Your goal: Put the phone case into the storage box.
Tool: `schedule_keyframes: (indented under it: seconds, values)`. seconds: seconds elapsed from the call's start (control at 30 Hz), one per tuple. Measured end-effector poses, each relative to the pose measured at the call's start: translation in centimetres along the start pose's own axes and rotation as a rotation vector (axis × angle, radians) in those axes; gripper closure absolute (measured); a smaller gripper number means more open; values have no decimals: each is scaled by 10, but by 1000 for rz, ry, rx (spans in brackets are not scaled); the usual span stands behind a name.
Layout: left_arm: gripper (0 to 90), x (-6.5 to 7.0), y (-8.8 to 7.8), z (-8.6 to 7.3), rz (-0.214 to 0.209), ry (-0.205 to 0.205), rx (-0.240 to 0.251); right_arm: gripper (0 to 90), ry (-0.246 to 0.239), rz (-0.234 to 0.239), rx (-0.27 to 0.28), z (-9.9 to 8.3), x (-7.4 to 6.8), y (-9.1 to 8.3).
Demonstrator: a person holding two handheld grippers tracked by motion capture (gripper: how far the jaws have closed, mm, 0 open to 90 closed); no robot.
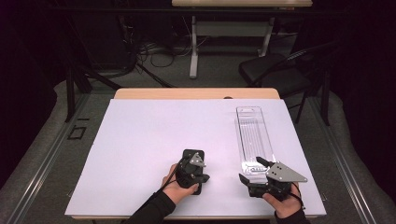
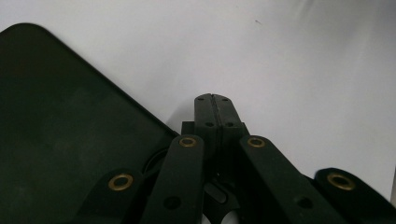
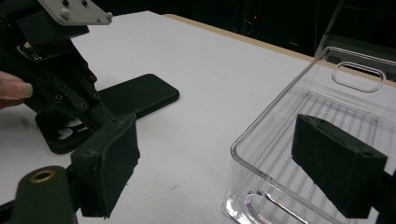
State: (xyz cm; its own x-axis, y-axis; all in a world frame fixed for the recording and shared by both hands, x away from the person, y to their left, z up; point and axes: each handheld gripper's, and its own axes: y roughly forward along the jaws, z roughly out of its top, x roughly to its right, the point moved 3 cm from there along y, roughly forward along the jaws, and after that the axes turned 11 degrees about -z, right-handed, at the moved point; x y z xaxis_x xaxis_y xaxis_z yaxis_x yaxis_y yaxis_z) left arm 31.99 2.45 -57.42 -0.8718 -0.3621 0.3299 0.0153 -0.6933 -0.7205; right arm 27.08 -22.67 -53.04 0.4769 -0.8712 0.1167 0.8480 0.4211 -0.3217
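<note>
Left gripper point(image 1: 196, 161): jaws pressed together, over phone case point(image 3: 135, 95), lower centre.
Right gripper point(image 1: 254, 170): spread, straddling clear tray point(image 1: 252, 135) near edge.
Sheet point(image 1: 140, 140): open left.

Matte black phone case point(image 1: 193, 161), clear ribbed tray point(image 1: 252, 135), white table cover point(image 1: 140, 149) — black grippers, brass rivets, grey top plates, tan table edge point(image 1: 196, 93).

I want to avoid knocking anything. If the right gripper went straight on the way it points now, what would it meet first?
Probably the clear plastic tray. The right gripper stands open, and one jaw already seems to sit over the tray's near end, with the other outside its wall; depth is hard to judge. The black phone case lies off to the side.
</note>
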Motion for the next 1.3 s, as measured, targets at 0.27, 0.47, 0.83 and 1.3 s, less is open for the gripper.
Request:
schedule_keyframes:
  seconds: [0.27,0.47,0.83,1.3]
  values:
    - [900,-5,-15,-15,34,-12,-2,144,1,-1,0,0,1,0]
    - [900,-9,-25,-24,50,-26,0,144,1,-1,0,0,0,0]
    - [900,-18,-41,-40,66,-75,30,144,2,4,0,0,0,-1]
    - [900,-25,-53,-49,96,-105,46,144,6,8,3,-1,0,0]
